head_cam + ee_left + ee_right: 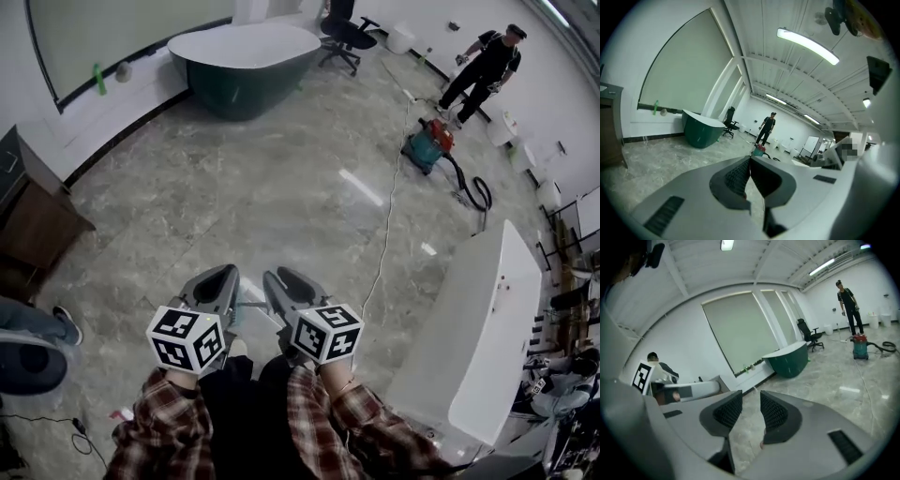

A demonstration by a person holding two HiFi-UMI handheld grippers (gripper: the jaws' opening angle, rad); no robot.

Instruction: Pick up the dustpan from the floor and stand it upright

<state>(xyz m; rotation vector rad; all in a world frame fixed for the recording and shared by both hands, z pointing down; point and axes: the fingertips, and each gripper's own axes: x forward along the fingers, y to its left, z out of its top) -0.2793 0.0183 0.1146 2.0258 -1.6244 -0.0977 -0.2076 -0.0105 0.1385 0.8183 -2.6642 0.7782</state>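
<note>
No dustpan shows in any view. In the head view both grippers are held side by side close to my body, above the grey marble floor [281,197]. The left gripper [225,274] points forward; in the left gripper view its jaws [750,161] meet at the tips with nothing between them, so it is shut. The right gripper [279,276] sits just to its right. In the right gripper view its jaws [751,400] stand a narrow gap apart and hold nothing. A small pale patch on the floor between the two grippers is too hidden to identify.
A dark green bathtub [246,70] stands far ahead, and a white bathtub [487,328] close on the right. A vacuum cleaner [429,145] with hose and a standing person [483,70] are at the far right. A cable [384,234] crosses the floor. A wooden cabinet [33,216] is on the left.
</note>
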